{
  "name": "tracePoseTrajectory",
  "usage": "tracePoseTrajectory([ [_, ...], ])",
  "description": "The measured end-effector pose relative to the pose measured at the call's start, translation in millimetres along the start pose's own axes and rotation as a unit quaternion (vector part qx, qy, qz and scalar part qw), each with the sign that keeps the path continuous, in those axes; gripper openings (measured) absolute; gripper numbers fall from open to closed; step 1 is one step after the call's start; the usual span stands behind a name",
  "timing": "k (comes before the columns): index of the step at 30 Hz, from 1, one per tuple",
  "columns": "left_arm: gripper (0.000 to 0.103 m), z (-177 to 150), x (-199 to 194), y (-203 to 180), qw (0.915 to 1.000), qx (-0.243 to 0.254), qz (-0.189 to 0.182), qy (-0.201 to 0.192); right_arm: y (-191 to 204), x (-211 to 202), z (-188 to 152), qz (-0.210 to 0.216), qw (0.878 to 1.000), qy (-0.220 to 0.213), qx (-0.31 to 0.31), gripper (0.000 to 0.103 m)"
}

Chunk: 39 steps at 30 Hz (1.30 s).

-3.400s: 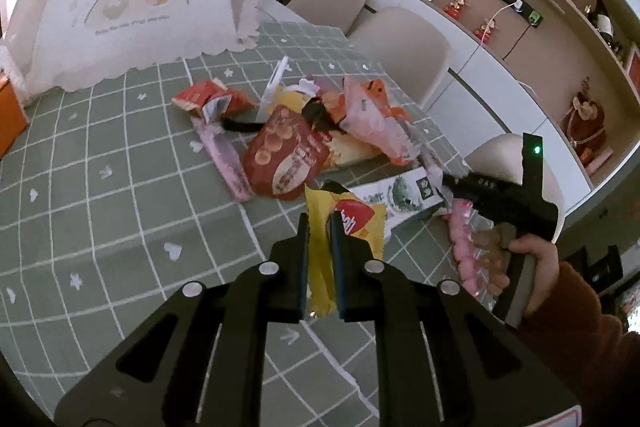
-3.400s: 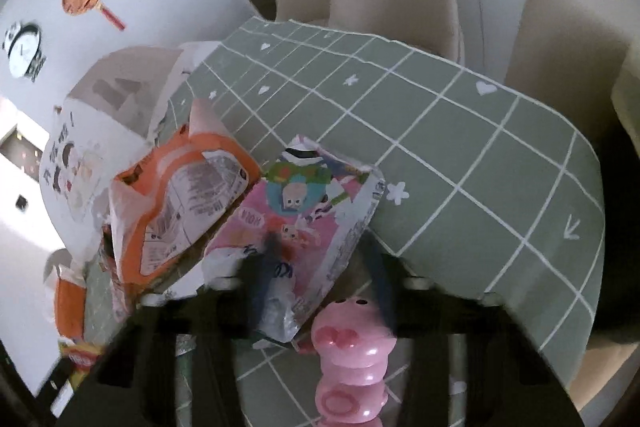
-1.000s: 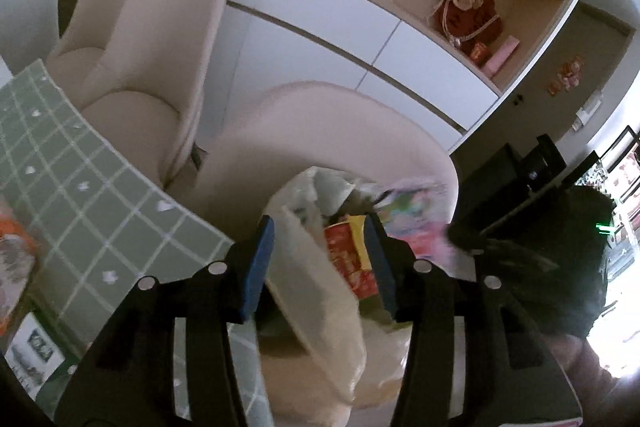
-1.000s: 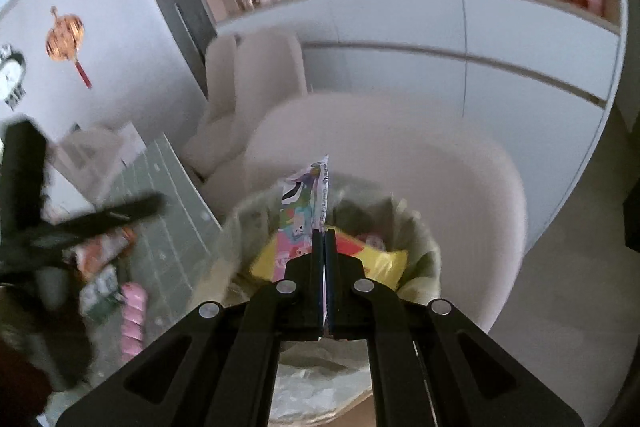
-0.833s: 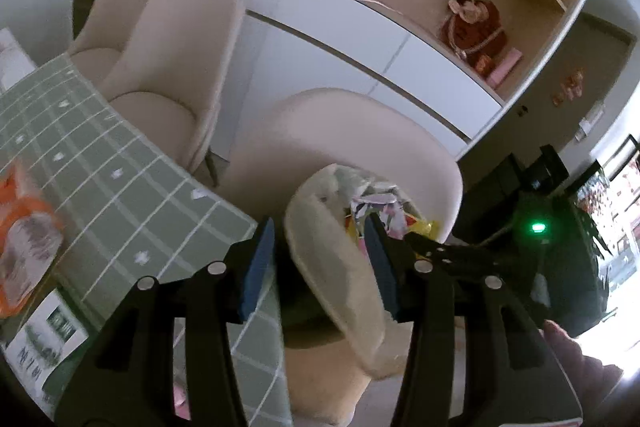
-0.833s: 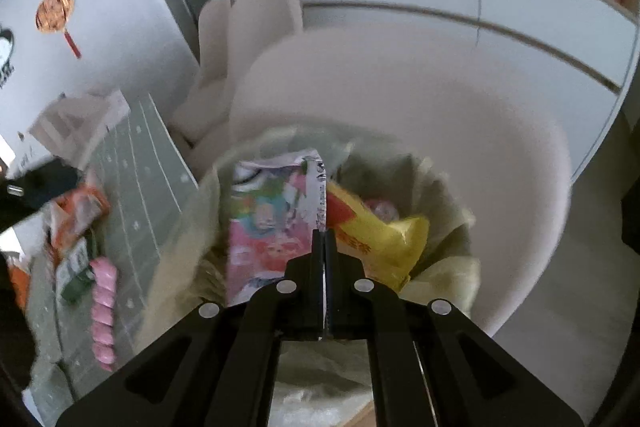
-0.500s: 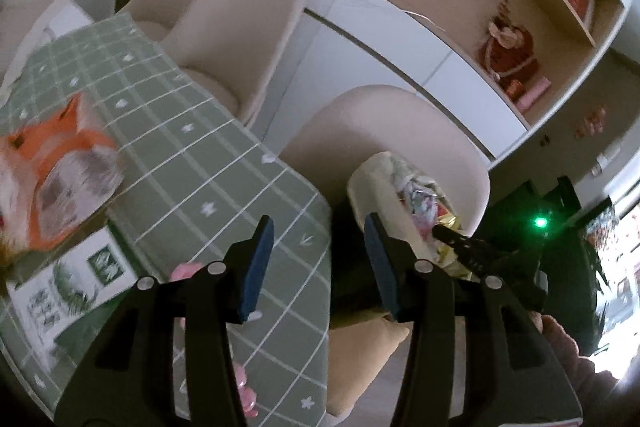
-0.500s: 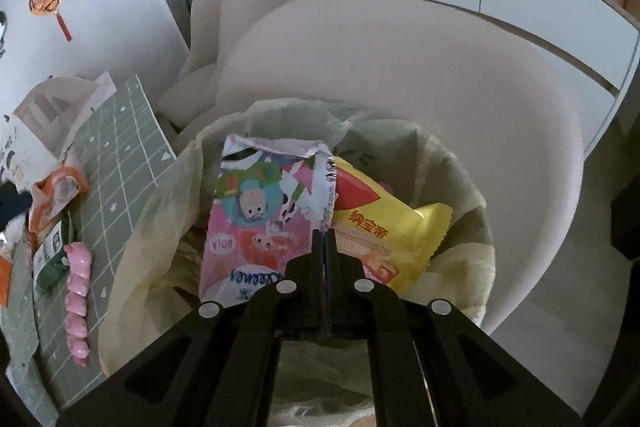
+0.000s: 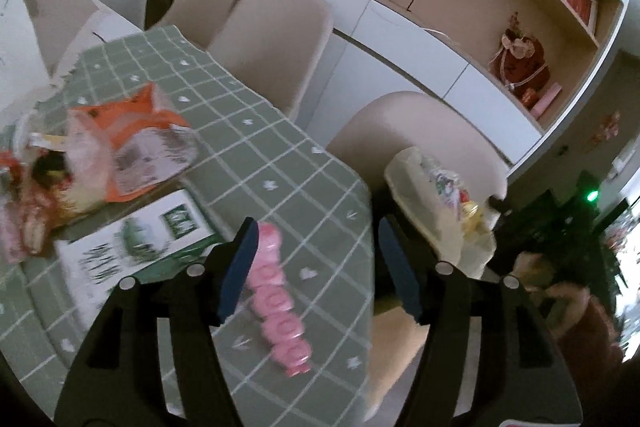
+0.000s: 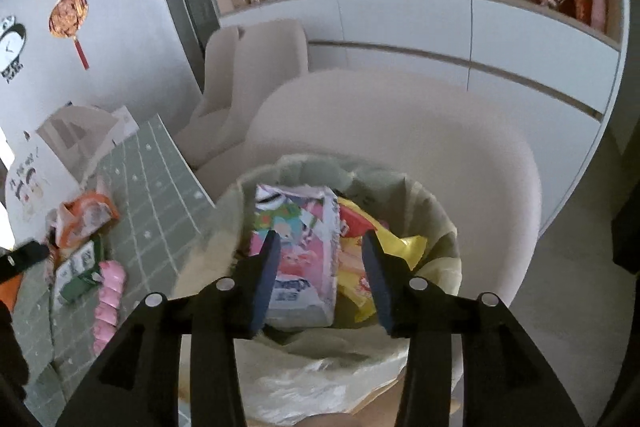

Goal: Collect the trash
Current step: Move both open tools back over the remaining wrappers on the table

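1. My right gripper (image 10: 318, 267) hangs over the bin (image 10: 436, 215), jaws spread and empty; the pink packet (image 10: 296, 247) lies inside on a yellow wrapper (image 10: 384, 247), clear of the fingers.
2. My left gripper (image 9: 316, 259), jaws apart and holding nothing, points at the table (image 9: 256, 155), where trash remains: pink strip (image 9: 276, 295), green-white pack (image 9: 132, 247), orange bag (image 9: 128, 143).
3. The bin sits just off the table edge, likely for short trips.
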<state>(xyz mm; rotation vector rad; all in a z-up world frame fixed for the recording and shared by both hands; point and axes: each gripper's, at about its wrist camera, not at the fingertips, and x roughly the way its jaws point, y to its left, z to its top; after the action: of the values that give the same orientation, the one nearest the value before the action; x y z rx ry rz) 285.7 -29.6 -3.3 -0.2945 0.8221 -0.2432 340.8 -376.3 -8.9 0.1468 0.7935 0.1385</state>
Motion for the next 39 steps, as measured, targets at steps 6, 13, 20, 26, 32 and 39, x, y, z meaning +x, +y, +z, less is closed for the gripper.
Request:
tracePoseTrajectory([
  [6, 0.06, -24, -30, 32, 0.998, -0.001, 0.058, -0.022, 50, -27, 8, 0.037, 0.998, -0.032, -0.045, 0.04],
  [13, 0.06, -41, -70, 103, 0.9893, -0.063, 0.12, -0.054, 136, -27, 11, 0.137, 0.986, -0.041, -0.085, 0.054],
  [20, 0.06, -47, -100, 185, 0.9789, -0.084, 0.165, -0.087, 218, -6, -7, 0.151, 0.975, 0.006, -0.161, 0.054],
  [26, 0.06, -19, -93, 263, 0.9817, -0.063, 0.16, -0.081, 255, 19, -31, 0.152, 0.97, 0.052, -0.182, 0.054],
  [32, 0.06, 15, -50, 322, 0.9821, -0.032, 0.183, -0.032, 272, 39, -49, 0.147, 0.969, 0.087, -0.176, 0.054],
  [39, 0.059, 24, -15, 346, 0.9888, -0.055, 0.139, 0.001, 279, 53, -62, 0.133, 0.968, 0.111, -0.182, 0.054],
])
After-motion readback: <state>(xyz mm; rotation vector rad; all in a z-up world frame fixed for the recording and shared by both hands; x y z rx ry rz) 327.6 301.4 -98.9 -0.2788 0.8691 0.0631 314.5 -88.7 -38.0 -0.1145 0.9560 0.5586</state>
